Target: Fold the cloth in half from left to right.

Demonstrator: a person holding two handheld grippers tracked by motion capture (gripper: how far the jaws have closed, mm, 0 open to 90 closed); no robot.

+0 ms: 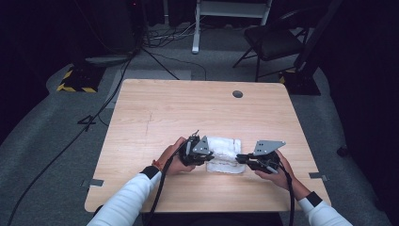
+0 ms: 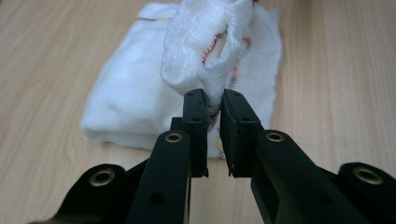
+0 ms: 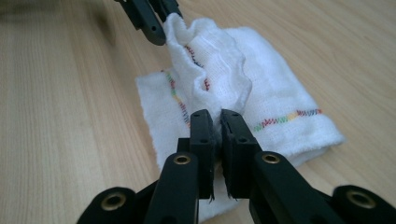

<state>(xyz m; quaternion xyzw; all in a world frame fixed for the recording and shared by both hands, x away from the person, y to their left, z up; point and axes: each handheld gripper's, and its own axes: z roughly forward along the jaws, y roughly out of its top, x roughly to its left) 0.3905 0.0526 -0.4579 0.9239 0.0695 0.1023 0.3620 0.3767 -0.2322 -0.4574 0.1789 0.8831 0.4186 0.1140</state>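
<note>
Left claw (image 1: 211, 155) clenched on the white cloth (image 1: 226, 155): left gripper view has both jaws pinching a bunched corner of the cloth (image 2: 205, 51), fabric lifted off the surface and rising away from the jaw tips. Right claw (image 1: 241, 159) same story: right gripper view shows its jaws clamped on the opposite end of that raised fold (image 3: 212, 74), with the left claw (image 3: 156, 18) visible at the far end of it, gripping the cloth edge.

Cloth sits near the middle of the wooden surface (image 1: 164, 113), toward the person's side, between the two claws. Rest of the cloth lies folded flat on the surface under the lifted strip. Multicolour stitching (image 3: 285, 119) runs along the hem.

Both hands come in from the bottom of the high view, white sleeves, one on each side of the cloth. Round hole (image 1: 237, 94) in the surface near the far edge, well apart from the cloth.
</note>
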